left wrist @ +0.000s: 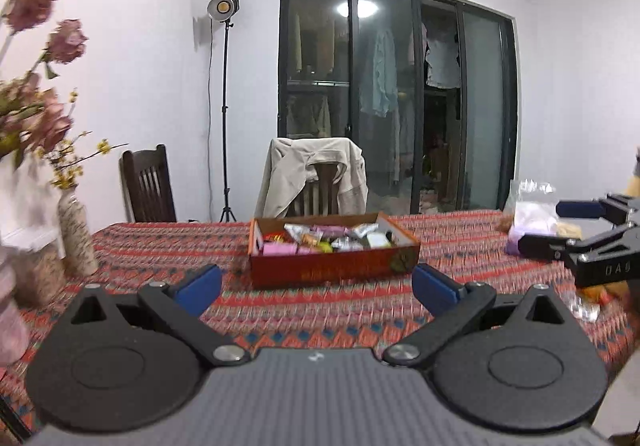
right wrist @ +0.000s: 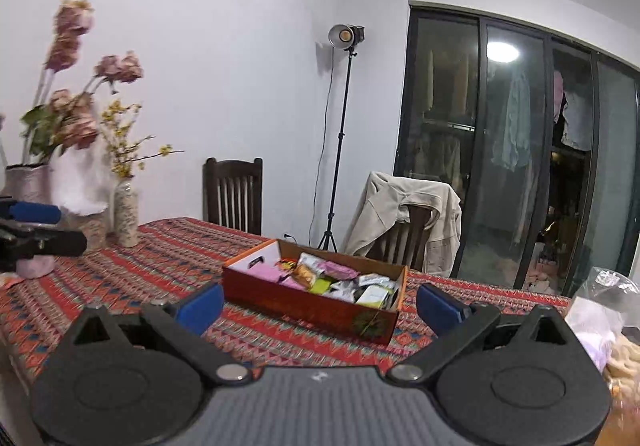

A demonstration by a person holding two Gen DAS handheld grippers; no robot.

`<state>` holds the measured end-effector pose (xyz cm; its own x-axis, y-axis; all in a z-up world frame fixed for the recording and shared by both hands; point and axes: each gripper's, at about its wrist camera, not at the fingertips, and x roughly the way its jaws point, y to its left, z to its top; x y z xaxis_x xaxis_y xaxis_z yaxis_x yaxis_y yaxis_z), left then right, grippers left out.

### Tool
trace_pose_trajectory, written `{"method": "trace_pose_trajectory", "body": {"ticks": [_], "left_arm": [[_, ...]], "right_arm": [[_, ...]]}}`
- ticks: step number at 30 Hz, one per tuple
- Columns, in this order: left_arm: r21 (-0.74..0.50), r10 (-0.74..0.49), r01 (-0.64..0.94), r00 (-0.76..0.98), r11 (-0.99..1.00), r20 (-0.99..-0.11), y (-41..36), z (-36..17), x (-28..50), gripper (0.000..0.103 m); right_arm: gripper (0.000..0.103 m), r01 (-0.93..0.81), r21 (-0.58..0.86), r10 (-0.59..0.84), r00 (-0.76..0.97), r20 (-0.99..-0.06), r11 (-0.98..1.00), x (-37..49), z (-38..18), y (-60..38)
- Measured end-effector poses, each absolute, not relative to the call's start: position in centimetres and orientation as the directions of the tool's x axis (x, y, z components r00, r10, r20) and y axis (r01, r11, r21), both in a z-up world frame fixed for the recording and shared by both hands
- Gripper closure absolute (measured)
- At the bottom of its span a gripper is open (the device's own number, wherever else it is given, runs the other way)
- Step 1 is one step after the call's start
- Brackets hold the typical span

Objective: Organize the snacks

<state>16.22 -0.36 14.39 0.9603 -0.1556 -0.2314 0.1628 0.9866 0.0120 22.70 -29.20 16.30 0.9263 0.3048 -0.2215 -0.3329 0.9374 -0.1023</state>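
Note:
A shallow red-brown cardboard box sits mid-table, holding several wrapped snack packets. My left gripper is open and empty, raised above the table in front of the box. My right gripper is open and empty, also short of the box; it shows at the right edge of the left wrist view. A clear plastic bag of snacks lies at the table's right end, beside the right gripper.
The table carries a red patterned cloth. Vases with dried flowers stand at its left end. Two chairs stand behind it, one draped with a beige jacket. A light stand stands by the wall.

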Motion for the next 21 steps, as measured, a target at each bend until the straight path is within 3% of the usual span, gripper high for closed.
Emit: {"method": "trace_pose_trajectory", "body": {"ticks": [10, 14, 21], "left_arm": [[-0.007, -0.075, 0.074, 0.981, 0.997, -0.182, 1.4, 8.7, 5.3, 0.000], [0.022, 0.031, -0.028, 0.985, 0.999, -0.171, 1.9, 6.4, 3.7, 0.000], [-0.050, 0.010, -0.025, 0.962, 0.998, -0.275, 1.9, 2.1, 1.8, 0.000]], "right_arm": [[0.000, -0.335, -0.091, 0.310, 0.926, -0.217, 0.938, 12.3, 11.5, -26.5], [0.000, -0.353, -0.078, 0.332, 0.921, -0.206, 0.932, 8.6, 8.4, -24.9], [0.000, -0.296, -0.044, 0.287, 0.947, -0.147, 0.954, 3.4, 3.7, -22.1]]}}
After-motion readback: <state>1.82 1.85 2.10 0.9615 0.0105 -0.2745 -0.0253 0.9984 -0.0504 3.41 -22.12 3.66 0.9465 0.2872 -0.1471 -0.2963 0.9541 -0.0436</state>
